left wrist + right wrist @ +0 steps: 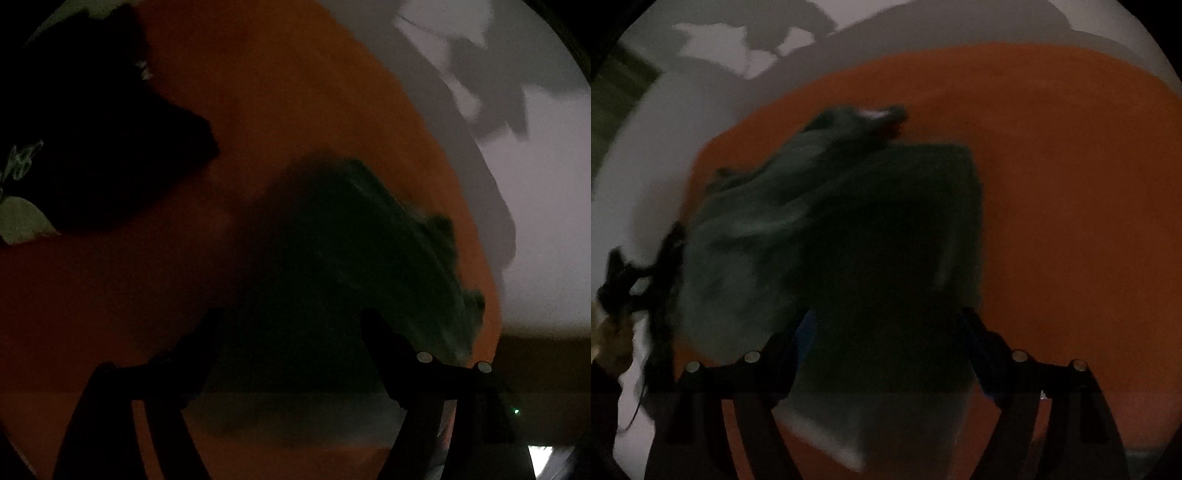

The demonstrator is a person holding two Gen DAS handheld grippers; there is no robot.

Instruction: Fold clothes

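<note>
Dimly lit: dark green garment (849,236) bunched mid-frame on orange surface (1071,184); left gripper (291,325) and right gripper (886,325) fingers spread apart, gripping nothing; black garment (92,147) upper left.

left wrist: close, looking down | right wrist: likewise | shared: dark green garment (354,251) (849,229), orange surface (277,92) (1071,184)

A dim indoor room, seemingly domestic: a broad orange cloth-covered surface (1071,184) strewn with a crumpled dark green garment (798,206) and black clothing (92,147) before a plain pale wall (546,221)
</note>
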